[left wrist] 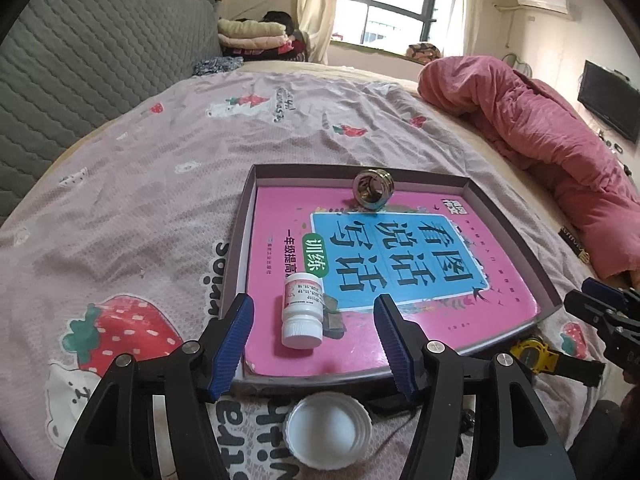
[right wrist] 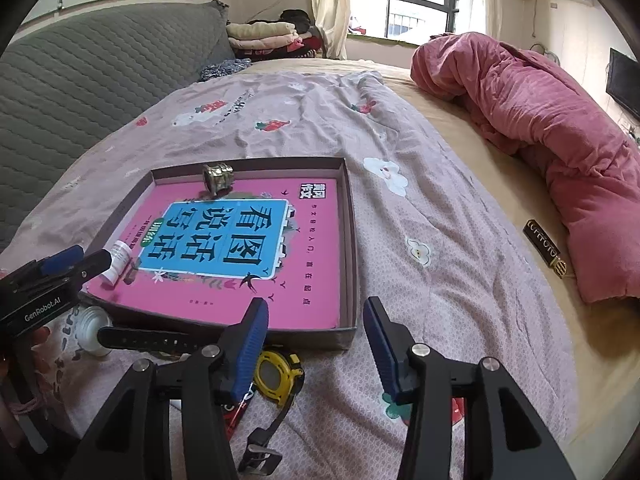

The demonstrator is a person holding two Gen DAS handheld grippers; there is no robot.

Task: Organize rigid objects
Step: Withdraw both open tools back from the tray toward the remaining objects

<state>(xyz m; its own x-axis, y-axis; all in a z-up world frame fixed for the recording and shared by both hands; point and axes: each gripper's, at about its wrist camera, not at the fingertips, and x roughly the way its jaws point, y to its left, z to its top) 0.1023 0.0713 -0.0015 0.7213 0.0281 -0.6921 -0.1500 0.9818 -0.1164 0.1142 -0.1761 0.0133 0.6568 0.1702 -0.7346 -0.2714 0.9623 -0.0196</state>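
**While hovering open over a half-filled box**

Working on a bed (left wrist: 160, 184) under a strawberry-print sheet, not a bench. Noting a rolled pink quilt (left wrist: 552, 136) at 2 o'clock in the left wrist view, bunched well apart from the work, presumably to leave flat room.

Centring on a shallow box (left wrist: 248, 216), laid flat as the collecting place. Finding a pink book (left wrist: 460, 264) face up inside, covering nearly the whole floor; probably put there as the flattest item, giving smaller things a level base on soft bedding.

Holding the left claw (left wrist: 315, 304) spread wide and empty at 6 o'clock, over the box's near edge, pads either side of the white bottle (left wrist: 303, 320) without touching it. Cannot tell whether approaching or letting go.

Keeping the right claw (right wrist: 316, 304) likewise parted and empty, at 6 o'clock in the right wrist view, above the sheet by the box's near right corner.

Spotting a yellow-faced watch (right wrist: 276, 376) at 7 o'clock, just beside that claw's left finger, outside the box with strap sprawled; looks the handiest pick for this claw.

Finding the bottle on its side on the book, near the box's left corner, cap toward 6 o'clock; stable against toppling, though free to roll.

Seeing a brass fitting (left wrist: 374, 192) at 12 o'clock, on its side near the far wall.

Leaving a white cap (left wrist: 329, 428) open side up on the sheet at 6 o'clock, outside the box, not yet gathered.
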